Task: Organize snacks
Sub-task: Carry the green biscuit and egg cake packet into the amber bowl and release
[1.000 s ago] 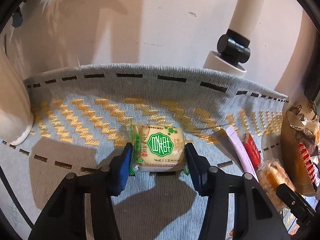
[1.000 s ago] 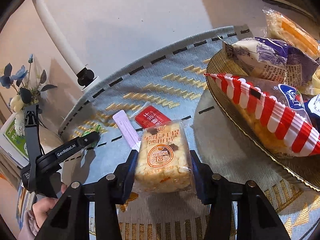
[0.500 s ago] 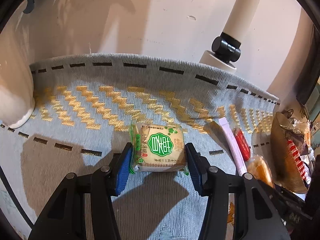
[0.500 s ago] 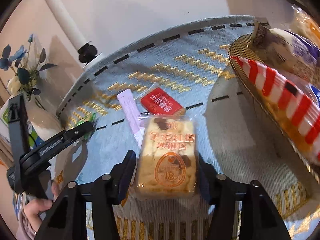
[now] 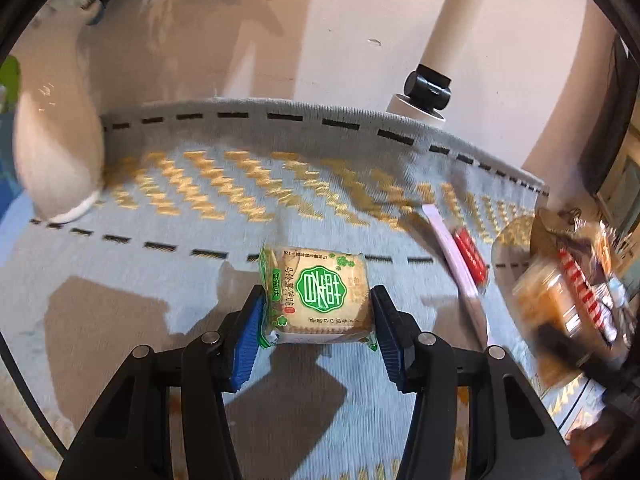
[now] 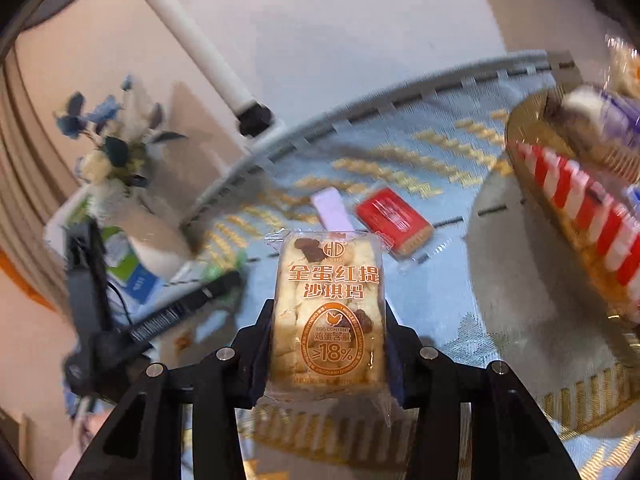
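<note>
- Between its blue pads, the left gripper (image 5: 316,316) is pinching a green cracker packet (image 5: 316,294) above the tablecloth (image 5: 160,272).
- Right gripper (image 6: 328,336) is clamping an orange cake packet (image 6: 330,312), lifted near the snack tray (image 6: 524,168).

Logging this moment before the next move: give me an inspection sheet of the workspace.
Surface: grey woven mat with gold zigzags and black dashes.
Job's things: green-label cracker pack in the left gripper; orange egg-cake pack in the right gripper; gold tray holding a red-striped bag and other packets.
Clutter: pink sachet and red sachet lying on the mat.
Grippers: both sets of fingers are closed on their packs.
Cables: a thin dark wire by the left gripper's body.
Surroundings: white lamp pole, vase of flowers, pale wall.
</note>
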Demonstrator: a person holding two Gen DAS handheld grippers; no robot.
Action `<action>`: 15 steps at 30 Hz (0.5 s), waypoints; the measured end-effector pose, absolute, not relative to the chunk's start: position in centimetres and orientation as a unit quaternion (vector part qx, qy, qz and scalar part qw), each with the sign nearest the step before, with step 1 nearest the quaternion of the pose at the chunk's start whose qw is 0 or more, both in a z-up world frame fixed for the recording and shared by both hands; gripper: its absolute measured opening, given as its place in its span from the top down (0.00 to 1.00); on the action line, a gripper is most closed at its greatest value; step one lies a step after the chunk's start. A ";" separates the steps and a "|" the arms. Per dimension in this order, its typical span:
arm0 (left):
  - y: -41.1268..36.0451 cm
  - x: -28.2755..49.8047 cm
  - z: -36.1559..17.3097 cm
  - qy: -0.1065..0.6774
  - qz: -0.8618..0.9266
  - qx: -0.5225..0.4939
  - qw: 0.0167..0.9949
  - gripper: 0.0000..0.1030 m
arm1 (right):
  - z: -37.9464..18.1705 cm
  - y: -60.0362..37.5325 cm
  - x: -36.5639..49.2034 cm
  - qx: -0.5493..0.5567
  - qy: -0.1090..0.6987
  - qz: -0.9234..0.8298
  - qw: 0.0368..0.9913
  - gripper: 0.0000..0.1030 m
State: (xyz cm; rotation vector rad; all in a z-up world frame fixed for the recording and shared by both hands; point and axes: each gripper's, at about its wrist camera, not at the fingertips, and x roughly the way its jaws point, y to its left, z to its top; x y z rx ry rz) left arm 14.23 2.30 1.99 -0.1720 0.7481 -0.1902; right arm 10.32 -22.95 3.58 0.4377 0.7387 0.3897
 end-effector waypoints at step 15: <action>-12.9 10.5 14.1 0.329 -0.193 0.019 0.924 0.53 | 14.0 -35.5 9.2 0.178 0.330 0.138 0.917 0.56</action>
